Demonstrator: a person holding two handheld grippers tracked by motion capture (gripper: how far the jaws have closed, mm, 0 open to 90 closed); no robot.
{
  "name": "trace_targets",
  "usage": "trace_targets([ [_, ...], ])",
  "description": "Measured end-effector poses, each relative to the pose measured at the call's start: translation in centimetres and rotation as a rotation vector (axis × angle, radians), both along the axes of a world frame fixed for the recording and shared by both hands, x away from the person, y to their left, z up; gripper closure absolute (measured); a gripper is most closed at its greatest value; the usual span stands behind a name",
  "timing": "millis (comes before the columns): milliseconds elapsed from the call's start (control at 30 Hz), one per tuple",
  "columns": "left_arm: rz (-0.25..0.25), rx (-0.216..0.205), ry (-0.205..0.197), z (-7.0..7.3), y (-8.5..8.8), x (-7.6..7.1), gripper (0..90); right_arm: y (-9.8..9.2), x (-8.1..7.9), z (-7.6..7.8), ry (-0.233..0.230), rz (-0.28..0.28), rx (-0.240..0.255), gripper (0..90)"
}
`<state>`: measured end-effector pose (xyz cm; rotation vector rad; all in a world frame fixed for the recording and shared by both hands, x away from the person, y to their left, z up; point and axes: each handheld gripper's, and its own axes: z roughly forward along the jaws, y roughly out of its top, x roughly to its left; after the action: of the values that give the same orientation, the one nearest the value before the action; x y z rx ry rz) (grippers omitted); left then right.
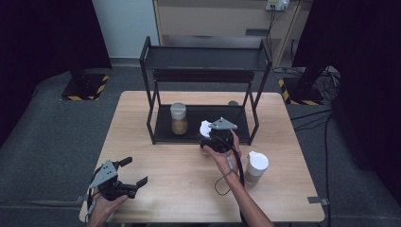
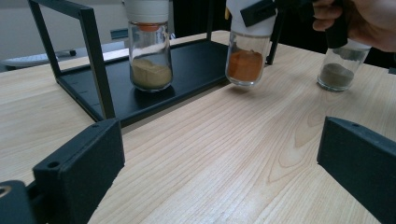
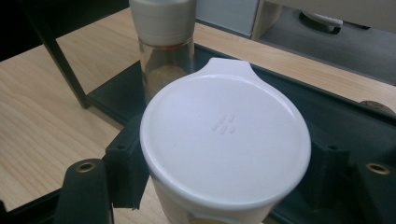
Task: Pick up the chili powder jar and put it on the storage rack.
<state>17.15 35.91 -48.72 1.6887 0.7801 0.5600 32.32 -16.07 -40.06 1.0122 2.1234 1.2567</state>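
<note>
A glass jar of orange powder (image 2: 246,60) with a white lid (image 3: 224,135) stands slightly tilted just in front of the black rack's lower shelf (image 1: 236,124). My right gripper (image 1: 213,135) is shut on it just under the lid, one black jaw on each side (image 3: 224,163). Whether its base rests on the table I cannot tell. My left gripper (image 1: 135,171) is held low over the table's front left corner, jaws wide open with nothing between them (image 2: 219,158).
A jar of tan powder (image 1: 178,119) stands on the left of the lower shelf. Another white-lidded jar, with grey-brown powder (image 1: 257,166), stands on the table right of my right forearm. The rack's upper shelf (image 1: 203,59) overhangs the lower one.
</note>
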Motion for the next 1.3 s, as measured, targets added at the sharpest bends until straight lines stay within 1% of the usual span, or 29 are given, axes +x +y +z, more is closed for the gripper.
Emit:
trace_targets([
  [267, -0.001, -0.002, 0.000, 0.0, 0.0, 0.0, 0.0, 0.5, 1.3, 1.1, 0.005, -0.013, -0.001, 31.2],
  [433, -0.001, -0.003, 0.000, 0.0, 0.0, 0.0, 0.0, 0.9, 2.1, 1.6, -0.008, -0.030, 0.000, 31.2],
  [567, -0.002, -0.003, 0.000, 0.0, 0.1, 0.0, 0.0, 0.9, 3.0, 2.0, -0.002, -0.038, 0.011, 31.2],
  [667, -0.001, -0.003, -0.001, 0.0, 0.0, 0.0, 0.0, 1.2, 3.7, 2.2, -0.010, -0.048, 0.006, 31.2],
  [733, -0.001, -0.005, -0.003, -0.1, 0.1, 0.0, 0.0, 1.5, 4.0, 2.3, -0.011, -0.055, 0.006, 31.2],
  [833, -0.001, -0.007, -0.003, -0.1, 0.1, 0.0, 0.0, 2.2, 4.4, 2.2, -0.025, -0.063, -0.012, 31.2],
  [967, -0.002, -0.009, -0.004, -0.1, 0.1, 0.0, 0.0, 2.7, 5.3, 2.0, -0.011, -0.075, -0.011, 31.2],
  [1100, -0.002, -0.010, -0.005, -0.1, 0.1, 0.0, 0.0, 3.2, 6.0, 1.7, -0.007, -0.088, -0.008, 31.2],
  [1133, -0.001, -0.009, -0.004, -0.1, 0.1, 0.0, 0.0, 3.3, 6.2, 1.6, -0.011, -0.088, -0.013, 31.2],
  [1300, -0.003, -0.010, -0.005, -0.2, 0.2, 0.0, 0.0, 3.7, 6.9, 1.5, 0.001, -0.107, -0.028, 31.2],
])
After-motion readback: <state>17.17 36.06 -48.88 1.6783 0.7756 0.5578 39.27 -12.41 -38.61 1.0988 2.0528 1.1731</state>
